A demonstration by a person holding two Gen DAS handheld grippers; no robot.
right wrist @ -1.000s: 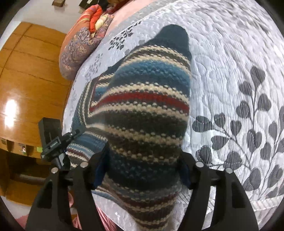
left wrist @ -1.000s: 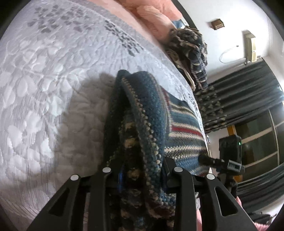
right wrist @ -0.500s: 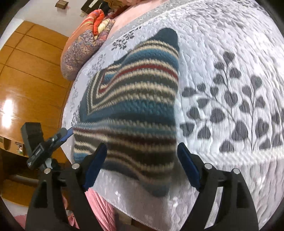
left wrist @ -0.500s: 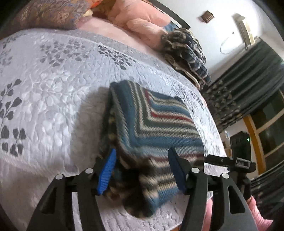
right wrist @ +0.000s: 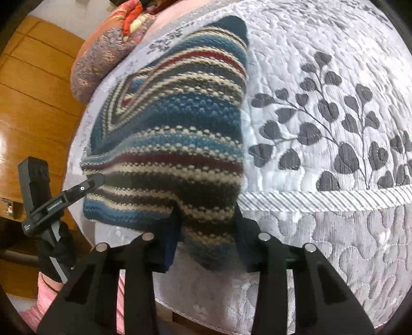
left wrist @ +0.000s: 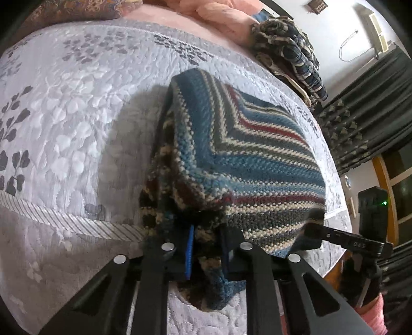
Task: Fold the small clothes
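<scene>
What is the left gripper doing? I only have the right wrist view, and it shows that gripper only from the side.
Observer: The left gripper is shut on the striped knit; a bunched fold of its near edge sits between the fingers.
Operator: Any other clothes on the bed?
Observer: Yes, a dark patterned pile at the far edge, apart from the knit.
Operator: What is next to the pile?
Observer: A pink blanket lies to its left in the left wrist view.
</scene>
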